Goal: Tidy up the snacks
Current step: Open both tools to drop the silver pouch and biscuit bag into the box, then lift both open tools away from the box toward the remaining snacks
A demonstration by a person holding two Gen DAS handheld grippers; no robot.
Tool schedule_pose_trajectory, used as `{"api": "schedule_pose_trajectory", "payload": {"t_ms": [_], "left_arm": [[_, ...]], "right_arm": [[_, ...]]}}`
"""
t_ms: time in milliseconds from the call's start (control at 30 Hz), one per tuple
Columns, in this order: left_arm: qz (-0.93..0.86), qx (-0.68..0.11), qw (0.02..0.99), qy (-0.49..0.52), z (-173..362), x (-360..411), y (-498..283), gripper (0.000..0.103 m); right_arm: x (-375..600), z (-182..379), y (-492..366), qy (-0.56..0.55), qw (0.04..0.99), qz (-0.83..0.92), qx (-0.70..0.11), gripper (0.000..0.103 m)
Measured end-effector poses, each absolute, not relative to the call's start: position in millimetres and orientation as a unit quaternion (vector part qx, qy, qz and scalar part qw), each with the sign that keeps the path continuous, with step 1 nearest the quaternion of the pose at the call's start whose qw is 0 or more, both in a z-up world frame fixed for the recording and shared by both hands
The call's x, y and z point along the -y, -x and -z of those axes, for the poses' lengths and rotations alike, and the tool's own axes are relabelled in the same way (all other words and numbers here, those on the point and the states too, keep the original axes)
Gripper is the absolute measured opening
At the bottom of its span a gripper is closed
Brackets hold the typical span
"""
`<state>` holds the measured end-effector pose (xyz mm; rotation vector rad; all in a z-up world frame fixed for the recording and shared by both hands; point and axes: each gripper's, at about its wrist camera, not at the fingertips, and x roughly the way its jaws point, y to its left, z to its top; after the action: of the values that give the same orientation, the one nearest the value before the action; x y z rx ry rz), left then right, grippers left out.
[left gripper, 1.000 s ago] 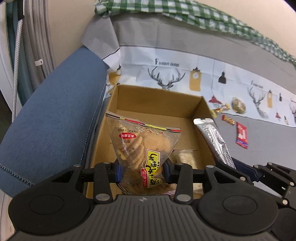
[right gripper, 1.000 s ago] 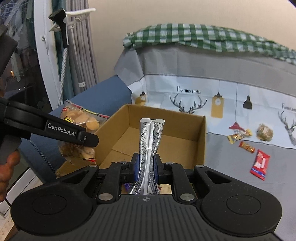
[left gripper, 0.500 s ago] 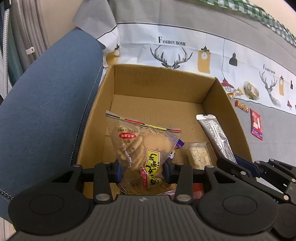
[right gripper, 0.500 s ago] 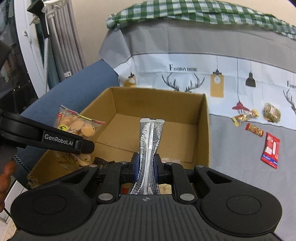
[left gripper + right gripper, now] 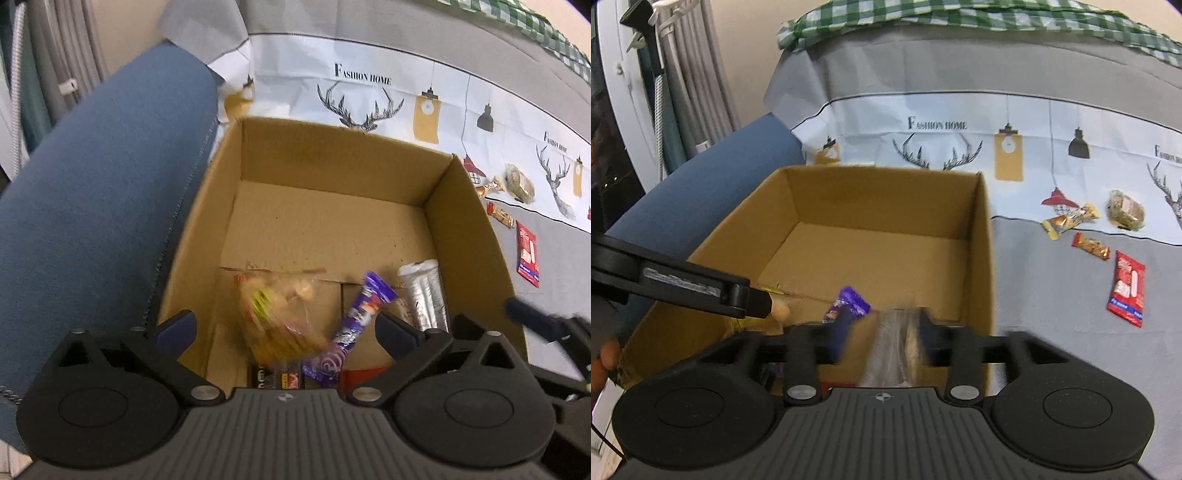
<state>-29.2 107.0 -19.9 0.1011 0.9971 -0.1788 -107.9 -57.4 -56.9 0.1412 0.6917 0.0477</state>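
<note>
A brown cardboard box [image 5: 332, 155] stands on the sofa and also shows in the right wrist view [image 5: 982, 236]. My left gripper [image 5: 284, 328] is open above the box's near end. The clear bag of biscuits [image 5: 277, 314] is blurred below it, inside the box. A purple wrapper [image 5: 354, 325] lies beside it. My right gripper [image 5: 882, 336] is open over the box's near right corner. The silver packet [image 5: 894, 343] is blurred between its jaws, loose; it also shows in the left wrist view [image 5: 424, 295].
Several loose snacks lie on the grey cover to the right of the box: a yellow bar [image 5: 1067, 219], a small red bar [image 5: 1091, 245], a red packet [image 5: 1128, 288] and a clear-wrapped cake [image 5: 1126, 214]. A blue armrest [image 5: 92, 203] runs along the box's left side.
Both grippers have opened. The biscuit bag has dropped from the left gripper into the box. The silver packet has slipped out of the right gripper's grip. Both grippers moved lower over the box.
</note>
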Motion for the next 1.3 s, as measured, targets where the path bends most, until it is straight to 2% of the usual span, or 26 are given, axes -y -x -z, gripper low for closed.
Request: {"api": "schedule_pose_trajectory", "payload": {"t_ms": [33,100,167,333,633,967,1300], "left_arm": [[0.084,-0.478,0.873,-0.055,17.8,-107.3,32.3,0.103],[0.077,-0.477,0.873,-0.064,14.5,-110.2,43.6,0.103],[0.074,-0.479,0.872,-0.068,11.5,-114.3,61.4,0.103],[0.053,-0.493,0.867,-0.058,5.7,-125.6,118.4,0.103],[0.035,-0.484,0.873,-0.046,-10.9,-133.0,203.4,0.103],[0.051,-0.411,0.908,-0.058,-43.6,-119.3,268.1,0.103],[0.058,-0.363,0.927,-0.077,-66.8,-112.6,304.6,0.103]], "right_arm": [[59.8,53.4,110.9,-0.069,0.941,-0.019,-0.331,0.070],[60.4,45.6,119.5,-0.058,0.945,-0.018,-0.323,0.073],[62.0,37.7,131.7,-0.054,0.944,-0.023,-0.324,0.084],[60.1,22.4,179.1,-0.058,0.937,-0.044,-0.343,0.089],[52.4,-17.0,262.7,-0.042,0.951,-0.027,-0.304,0.092],[45.4,-36.6,340.5,-0.019,0.967,-0.030,-0.250,0.094],[48.3,-56.7,379.9,-0.028,0.981,-0.021,-0.193,0.095]]}}
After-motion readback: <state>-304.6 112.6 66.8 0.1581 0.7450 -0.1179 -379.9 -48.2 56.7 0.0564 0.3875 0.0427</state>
